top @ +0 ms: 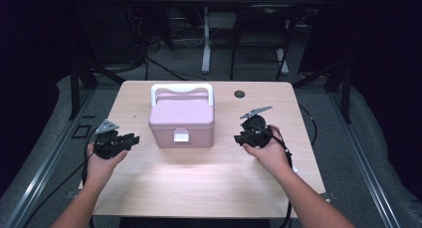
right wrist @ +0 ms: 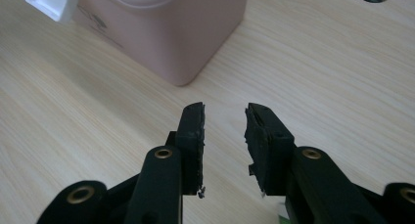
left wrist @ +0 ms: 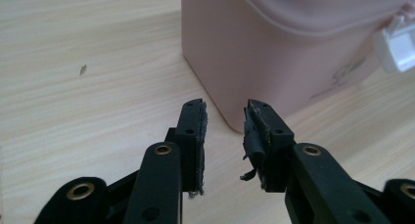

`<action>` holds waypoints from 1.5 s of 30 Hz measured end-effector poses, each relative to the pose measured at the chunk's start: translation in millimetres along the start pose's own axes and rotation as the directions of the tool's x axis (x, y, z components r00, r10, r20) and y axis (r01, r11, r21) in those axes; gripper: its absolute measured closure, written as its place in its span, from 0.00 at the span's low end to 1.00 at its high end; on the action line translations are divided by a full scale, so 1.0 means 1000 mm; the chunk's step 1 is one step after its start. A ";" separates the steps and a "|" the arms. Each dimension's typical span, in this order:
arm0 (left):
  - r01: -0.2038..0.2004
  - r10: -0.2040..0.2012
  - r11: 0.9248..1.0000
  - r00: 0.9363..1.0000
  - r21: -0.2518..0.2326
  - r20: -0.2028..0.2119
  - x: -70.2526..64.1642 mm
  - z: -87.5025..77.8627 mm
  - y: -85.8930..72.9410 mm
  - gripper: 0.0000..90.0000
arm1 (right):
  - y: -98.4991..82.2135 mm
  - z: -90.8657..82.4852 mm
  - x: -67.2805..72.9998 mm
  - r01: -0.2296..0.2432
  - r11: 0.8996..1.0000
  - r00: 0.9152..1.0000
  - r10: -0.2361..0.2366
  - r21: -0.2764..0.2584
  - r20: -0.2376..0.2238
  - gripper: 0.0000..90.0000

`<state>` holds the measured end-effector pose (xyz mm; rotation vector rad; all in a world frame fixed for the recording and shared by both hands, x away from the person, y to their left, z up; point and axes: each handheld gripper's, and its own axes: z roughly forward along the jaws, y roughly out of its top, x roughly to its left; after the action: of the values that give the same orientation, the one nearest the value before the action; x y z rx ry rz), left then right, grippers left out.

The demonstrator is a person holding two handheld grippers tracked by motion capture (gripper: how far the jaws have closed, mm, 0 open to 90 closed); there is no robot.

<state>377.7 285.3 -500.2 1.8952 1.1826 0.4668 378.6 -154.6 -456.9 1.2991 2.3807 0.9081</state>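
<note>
In the high view the pink plastic box with a white handle (top: pixel 182 119) stands in the middle of the light wooden table (top: pixel 199 183), between the left gripper (top: pixel 133 138) and the right gripper (top: pixel 239 137); in each gripper view the jaws are partly apart with nothing between them, near a lower corner of the box.

Right gripper (right wrist: pixel 224 111) hangs over the wooden table (right wrist: pixel 318 72), jaws parted with nothing between them, just short of the pink box (right wrist: pixel 181 33), its white latch (right wrist: pixel 51 3) at far left
</note>
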 end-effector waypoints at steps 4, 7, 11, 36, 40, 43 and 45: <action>-0.010 0.010 1.000 1.000 -0.004 0.003 0.000 0.005 0.010 0.84 | 0.005 0.015 0.007 -0.011 0.999 1.000 0.011 -0.041 0.005 0.80; -0.010 0.010 1.000 1.000 -0.006 0.008 -0.001 0.009 0.012 0.87 | 0.007 0.022 0.008 -0.024 0.998 1.000 0.024 -0.060 0.010 0.83; -0.012 0.012 1.000 1.000 0.023 0.005 -0.001 0.023 0.011 0.93 | 0.014 0.037 0.007 -0.051 0.995 0.998 0.053 -0.086 0.023 0.86; -0.018 0.017 0.998 0.999 0.059 0.027 -0.006 0.052 0.021 1.00 | 0.025 0.074 0.008 -0.156 0.974 0.988 0.157 -0.167 -0.007 0.95; -0.013 0.011 0.999 1.000 0.050 0.029 -0.006 0.053 0.021 1.00 | 0.027 0.076 0.014 -0.123 0.979 0.992 0.124 -0.163 -0.004 0.96; -0.014 0.013 0.999 1.000 0.046 0.023 -0.007 0.054 0.021 1.00 | 0.027 0.078 0.016 -0.106 0.980 0.994 0.109 -0.170 0.010 0.98; -0.014 0.013 0.999 1.000 0.046 0.022 -0.008 0.054 0.022 1.00 | 0.026 0.078 0.017 -0.110 0.978 0.993 0.114 -0.175 0.013 1.00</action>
<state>422.1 249.3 -513.4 1.9443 1.1765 0.4284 426.0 -99.2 -498.7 1.3782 2.1731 1.1000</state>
